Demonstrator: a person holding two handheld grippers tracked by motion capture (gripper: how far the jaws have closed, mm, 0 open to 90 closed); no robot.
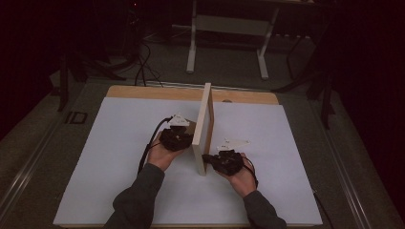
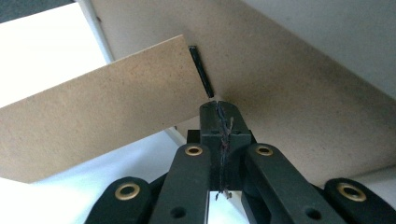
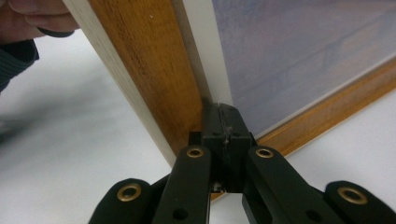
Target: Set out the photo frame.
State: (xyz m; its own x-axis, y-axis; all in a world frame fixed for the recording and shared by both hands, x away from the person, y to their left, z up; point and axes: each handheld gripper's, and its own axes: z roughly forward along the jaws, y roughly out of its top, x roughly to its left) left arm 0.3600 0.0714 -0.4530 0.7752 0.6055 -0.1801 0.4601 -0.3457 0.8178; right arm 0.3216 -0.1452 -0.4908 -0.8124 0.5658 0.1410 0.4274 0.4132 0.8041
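Picture frame [image 1: 206, 125] – upright, wooden rim, fibreboard back, flat rectangle.

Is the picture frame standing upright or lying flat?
Upright: the picture frame stands on edge on the white table, between the left gripper and the right gripper.

1. Both forearms wear dark grey-green long sleeves [image 1: 138, 191] that end at the wrists.
2. The left gripper [image 2: 218, 106] and right gripper [image 3: 225, 112] are black, each with two flat link arms.
3. Brass-coloured rings [image 2: 193, 150] sit round the pivot holes of the link arms.
4. A pale grey three-cornered plate [image 1: 177, 120] tops each gripper body.
5. A black cable [image 1: 152, 140] trails from the left gripper body; another loops at the right wrist.
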